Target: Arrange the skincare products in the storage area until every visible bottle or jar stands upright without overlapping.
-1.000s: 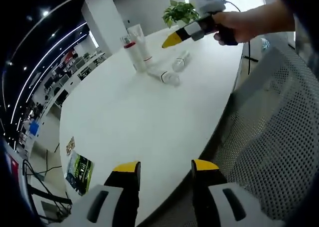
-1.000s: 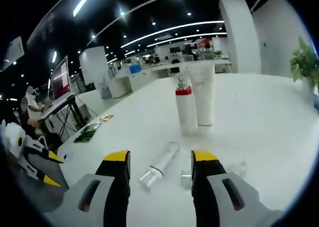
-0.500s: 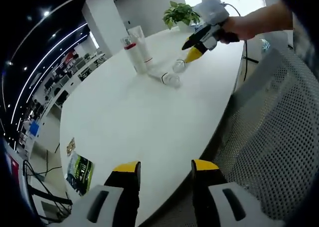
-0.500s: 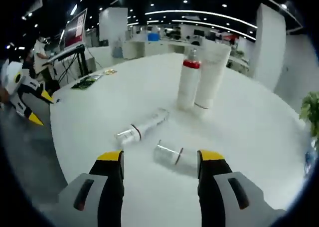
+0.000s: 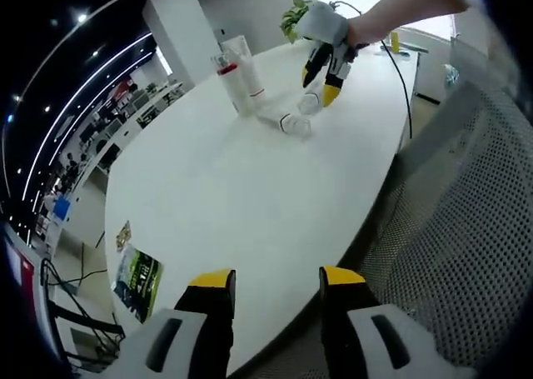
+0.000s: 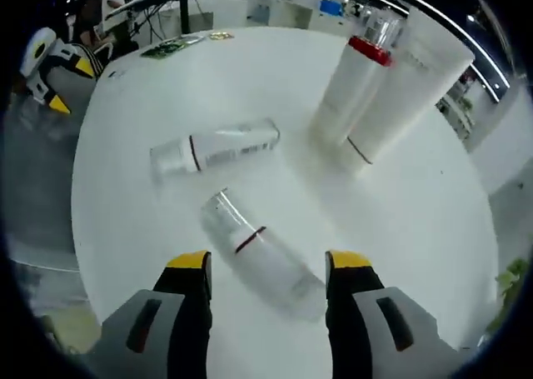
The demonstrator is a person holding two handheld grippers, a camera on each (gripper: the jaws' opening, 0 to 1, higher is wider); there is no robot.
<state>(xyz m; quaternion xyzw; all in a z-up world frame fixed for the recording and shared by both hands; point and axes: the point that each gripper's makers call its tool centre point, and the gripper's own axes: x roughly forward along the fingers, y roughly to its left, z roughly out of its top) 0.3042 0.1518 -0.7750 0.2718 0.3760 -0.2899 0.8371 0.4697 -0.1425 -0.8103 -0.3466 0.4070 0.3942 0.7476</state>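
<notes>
Lowered since a moment ago, the right gripper [image 6: 266, 266] straddles a lying clear plastic bottle [image 6: 258, 252], jaws wide, gripping nothing. Left gripper [image 5: 275, 283] hangs open and empty off the round white desk's [image 5: 225, 196] near edge.

The desk [image 6: 466, 229] was plain white, and on it two white bottles lay flat, each ringed by a thin dark red band: the nearer bottle [image 6: 258, 254] and the farther bottle [image 6: 212, 148]. A white pump bottle [image 6: 350, 87] wore a red collar beside a white tube [image 6: 408, 83] with a red line near its base. The right gripper [image 6: 268, 271] was grey and black with yellow tips, and a green-and-black leaflet [image 5: 136, 283] lay at the desk's edge.
</notes>
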